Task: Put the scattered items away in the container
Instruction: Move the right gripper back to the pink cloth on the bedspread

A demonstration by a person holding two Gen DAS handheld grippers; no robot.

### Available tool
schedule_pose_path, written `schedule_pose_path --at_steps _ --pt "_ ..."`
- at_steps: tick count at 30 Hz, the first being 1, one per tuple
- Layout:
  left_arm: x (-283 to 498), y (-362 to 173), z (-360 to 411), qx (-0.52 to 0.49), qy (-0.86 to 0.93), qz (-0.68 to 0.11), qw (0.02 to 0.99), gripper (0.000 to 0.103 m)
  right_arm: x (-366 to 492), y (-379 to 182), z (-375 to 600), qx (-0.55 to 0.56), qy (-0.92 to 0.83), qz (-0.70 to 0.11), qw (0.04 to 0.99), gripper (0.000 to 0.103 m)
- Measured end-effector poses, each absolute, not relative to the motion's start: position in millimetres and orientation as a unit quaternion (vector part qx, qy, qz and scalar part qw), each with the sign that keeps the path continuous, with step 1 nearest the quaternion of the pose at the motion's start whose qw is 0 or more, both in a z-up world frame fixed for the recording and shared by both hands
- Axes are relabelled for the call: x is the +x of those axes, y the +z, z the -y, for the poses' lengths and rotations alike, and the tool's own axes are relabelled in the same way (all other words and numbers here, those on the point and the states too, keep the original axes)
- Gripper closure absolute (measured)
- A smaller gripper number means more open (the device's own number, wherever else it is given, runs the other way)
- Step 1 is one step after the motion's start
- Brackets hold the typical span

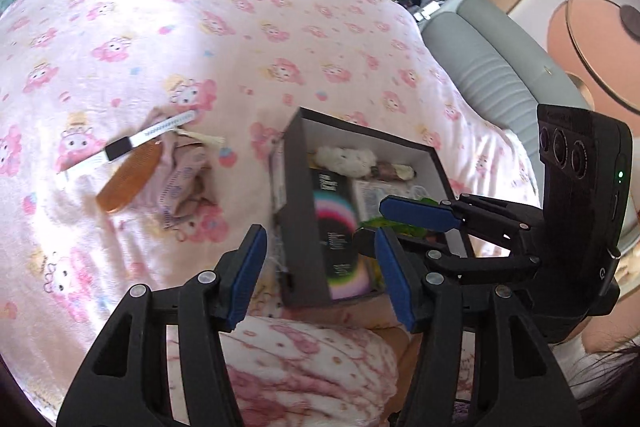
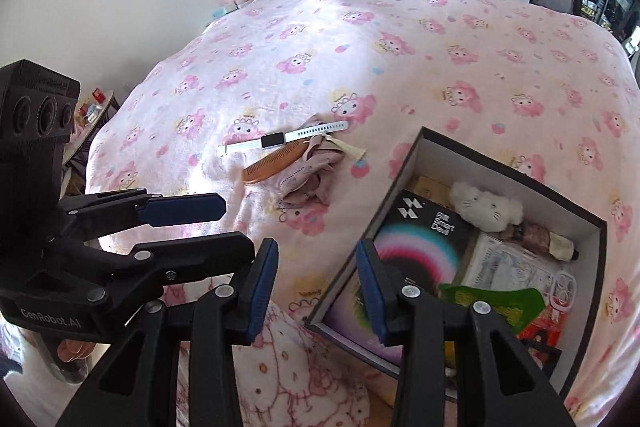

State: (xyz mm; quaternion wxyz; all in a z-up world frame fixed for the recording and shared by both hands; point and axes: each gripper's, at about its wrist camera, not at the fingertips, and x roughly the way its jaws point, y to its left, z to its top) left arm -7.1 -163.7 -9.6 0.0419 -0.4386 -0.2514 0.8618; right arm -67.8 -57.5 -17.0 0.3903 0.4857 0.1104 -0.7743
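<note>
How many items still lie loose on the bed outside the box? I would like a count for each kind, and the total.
Smartwatch: 1
Comb: 1
Pink cloth piece: 1
Total: 3, all lying together on the blanket, left of the box. Both grippers are empty, with their jaws open.

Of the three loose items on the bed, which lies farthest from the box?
The white-strapped smartwatch; the comb and crumpled pink cloth lie closer to the box.
</note>
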Motion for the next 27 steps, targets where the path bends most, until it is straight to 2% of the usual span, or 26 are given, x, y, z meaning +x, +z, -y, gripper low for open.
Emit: schedule_pose_path --at_steps 5,14,24,27 --pt "-8 -26 205 -0.437 0.856 0.277 0.003 0.046 -87 -30 99 0.513 -0.746 -0.108 0.41 0.066" --pt "-17 -90 288 -0.455 0.811 0.366 -0.026 0.046 -121 -83 182 0.573 -0.705 -0.121 0.399 0.066" --pt "-44 -171 318 -0.497 0.754 0.429 -0.024 0.046 -162 -159 203 0.648 -0.688 -0.095 0.311 0.066" --pt "-50 -192 319 -0.509 0.738 0.441 -0.025 0.046 -170 -175 202 0.665 -0.681 -0.084 0.295 0.062"
